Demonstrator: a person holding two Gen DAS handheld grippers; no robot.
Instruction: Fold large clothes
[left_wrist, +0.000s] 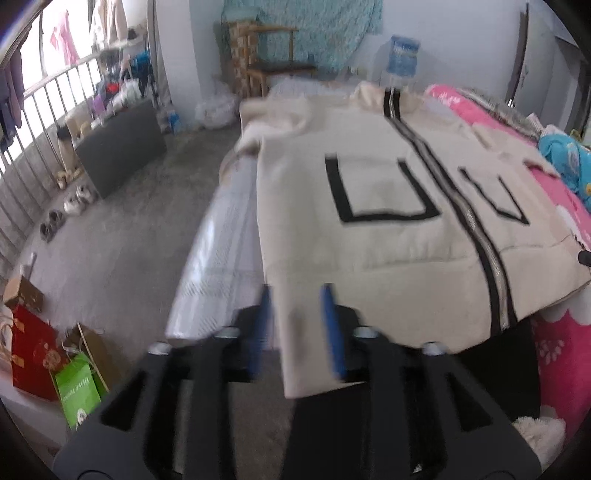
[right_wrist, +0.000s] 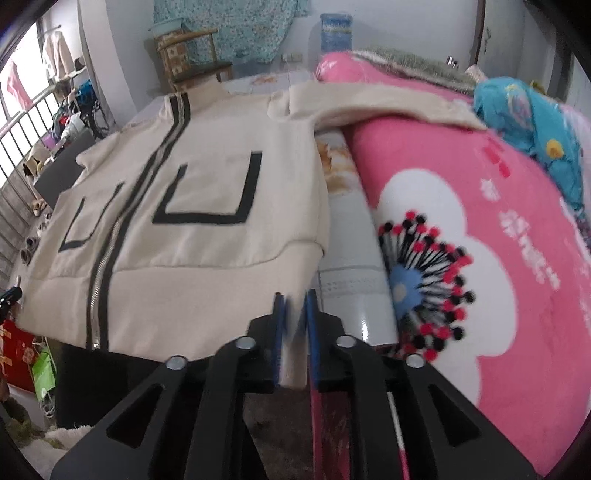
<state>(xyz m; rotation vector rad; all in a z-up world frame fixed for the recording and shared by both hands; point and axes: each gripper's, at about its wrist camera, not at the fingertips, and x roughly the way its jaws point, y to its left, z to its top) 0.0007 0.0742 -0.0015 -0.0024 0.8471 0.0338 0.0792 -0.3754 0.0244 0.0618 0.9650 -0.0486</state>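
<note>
Cream jacket spread on bed; pink blanket beside; concrete floor.

Pink blanket with white flower print on right side of bed. Blue patterned cloth bunched at far right. Water bottle by far wall, beside wooden chair. Teal patterned fabric hanging on wall behind chair. Shoes in row along railing at left. Red box and green bag on floor, near left.
</note>
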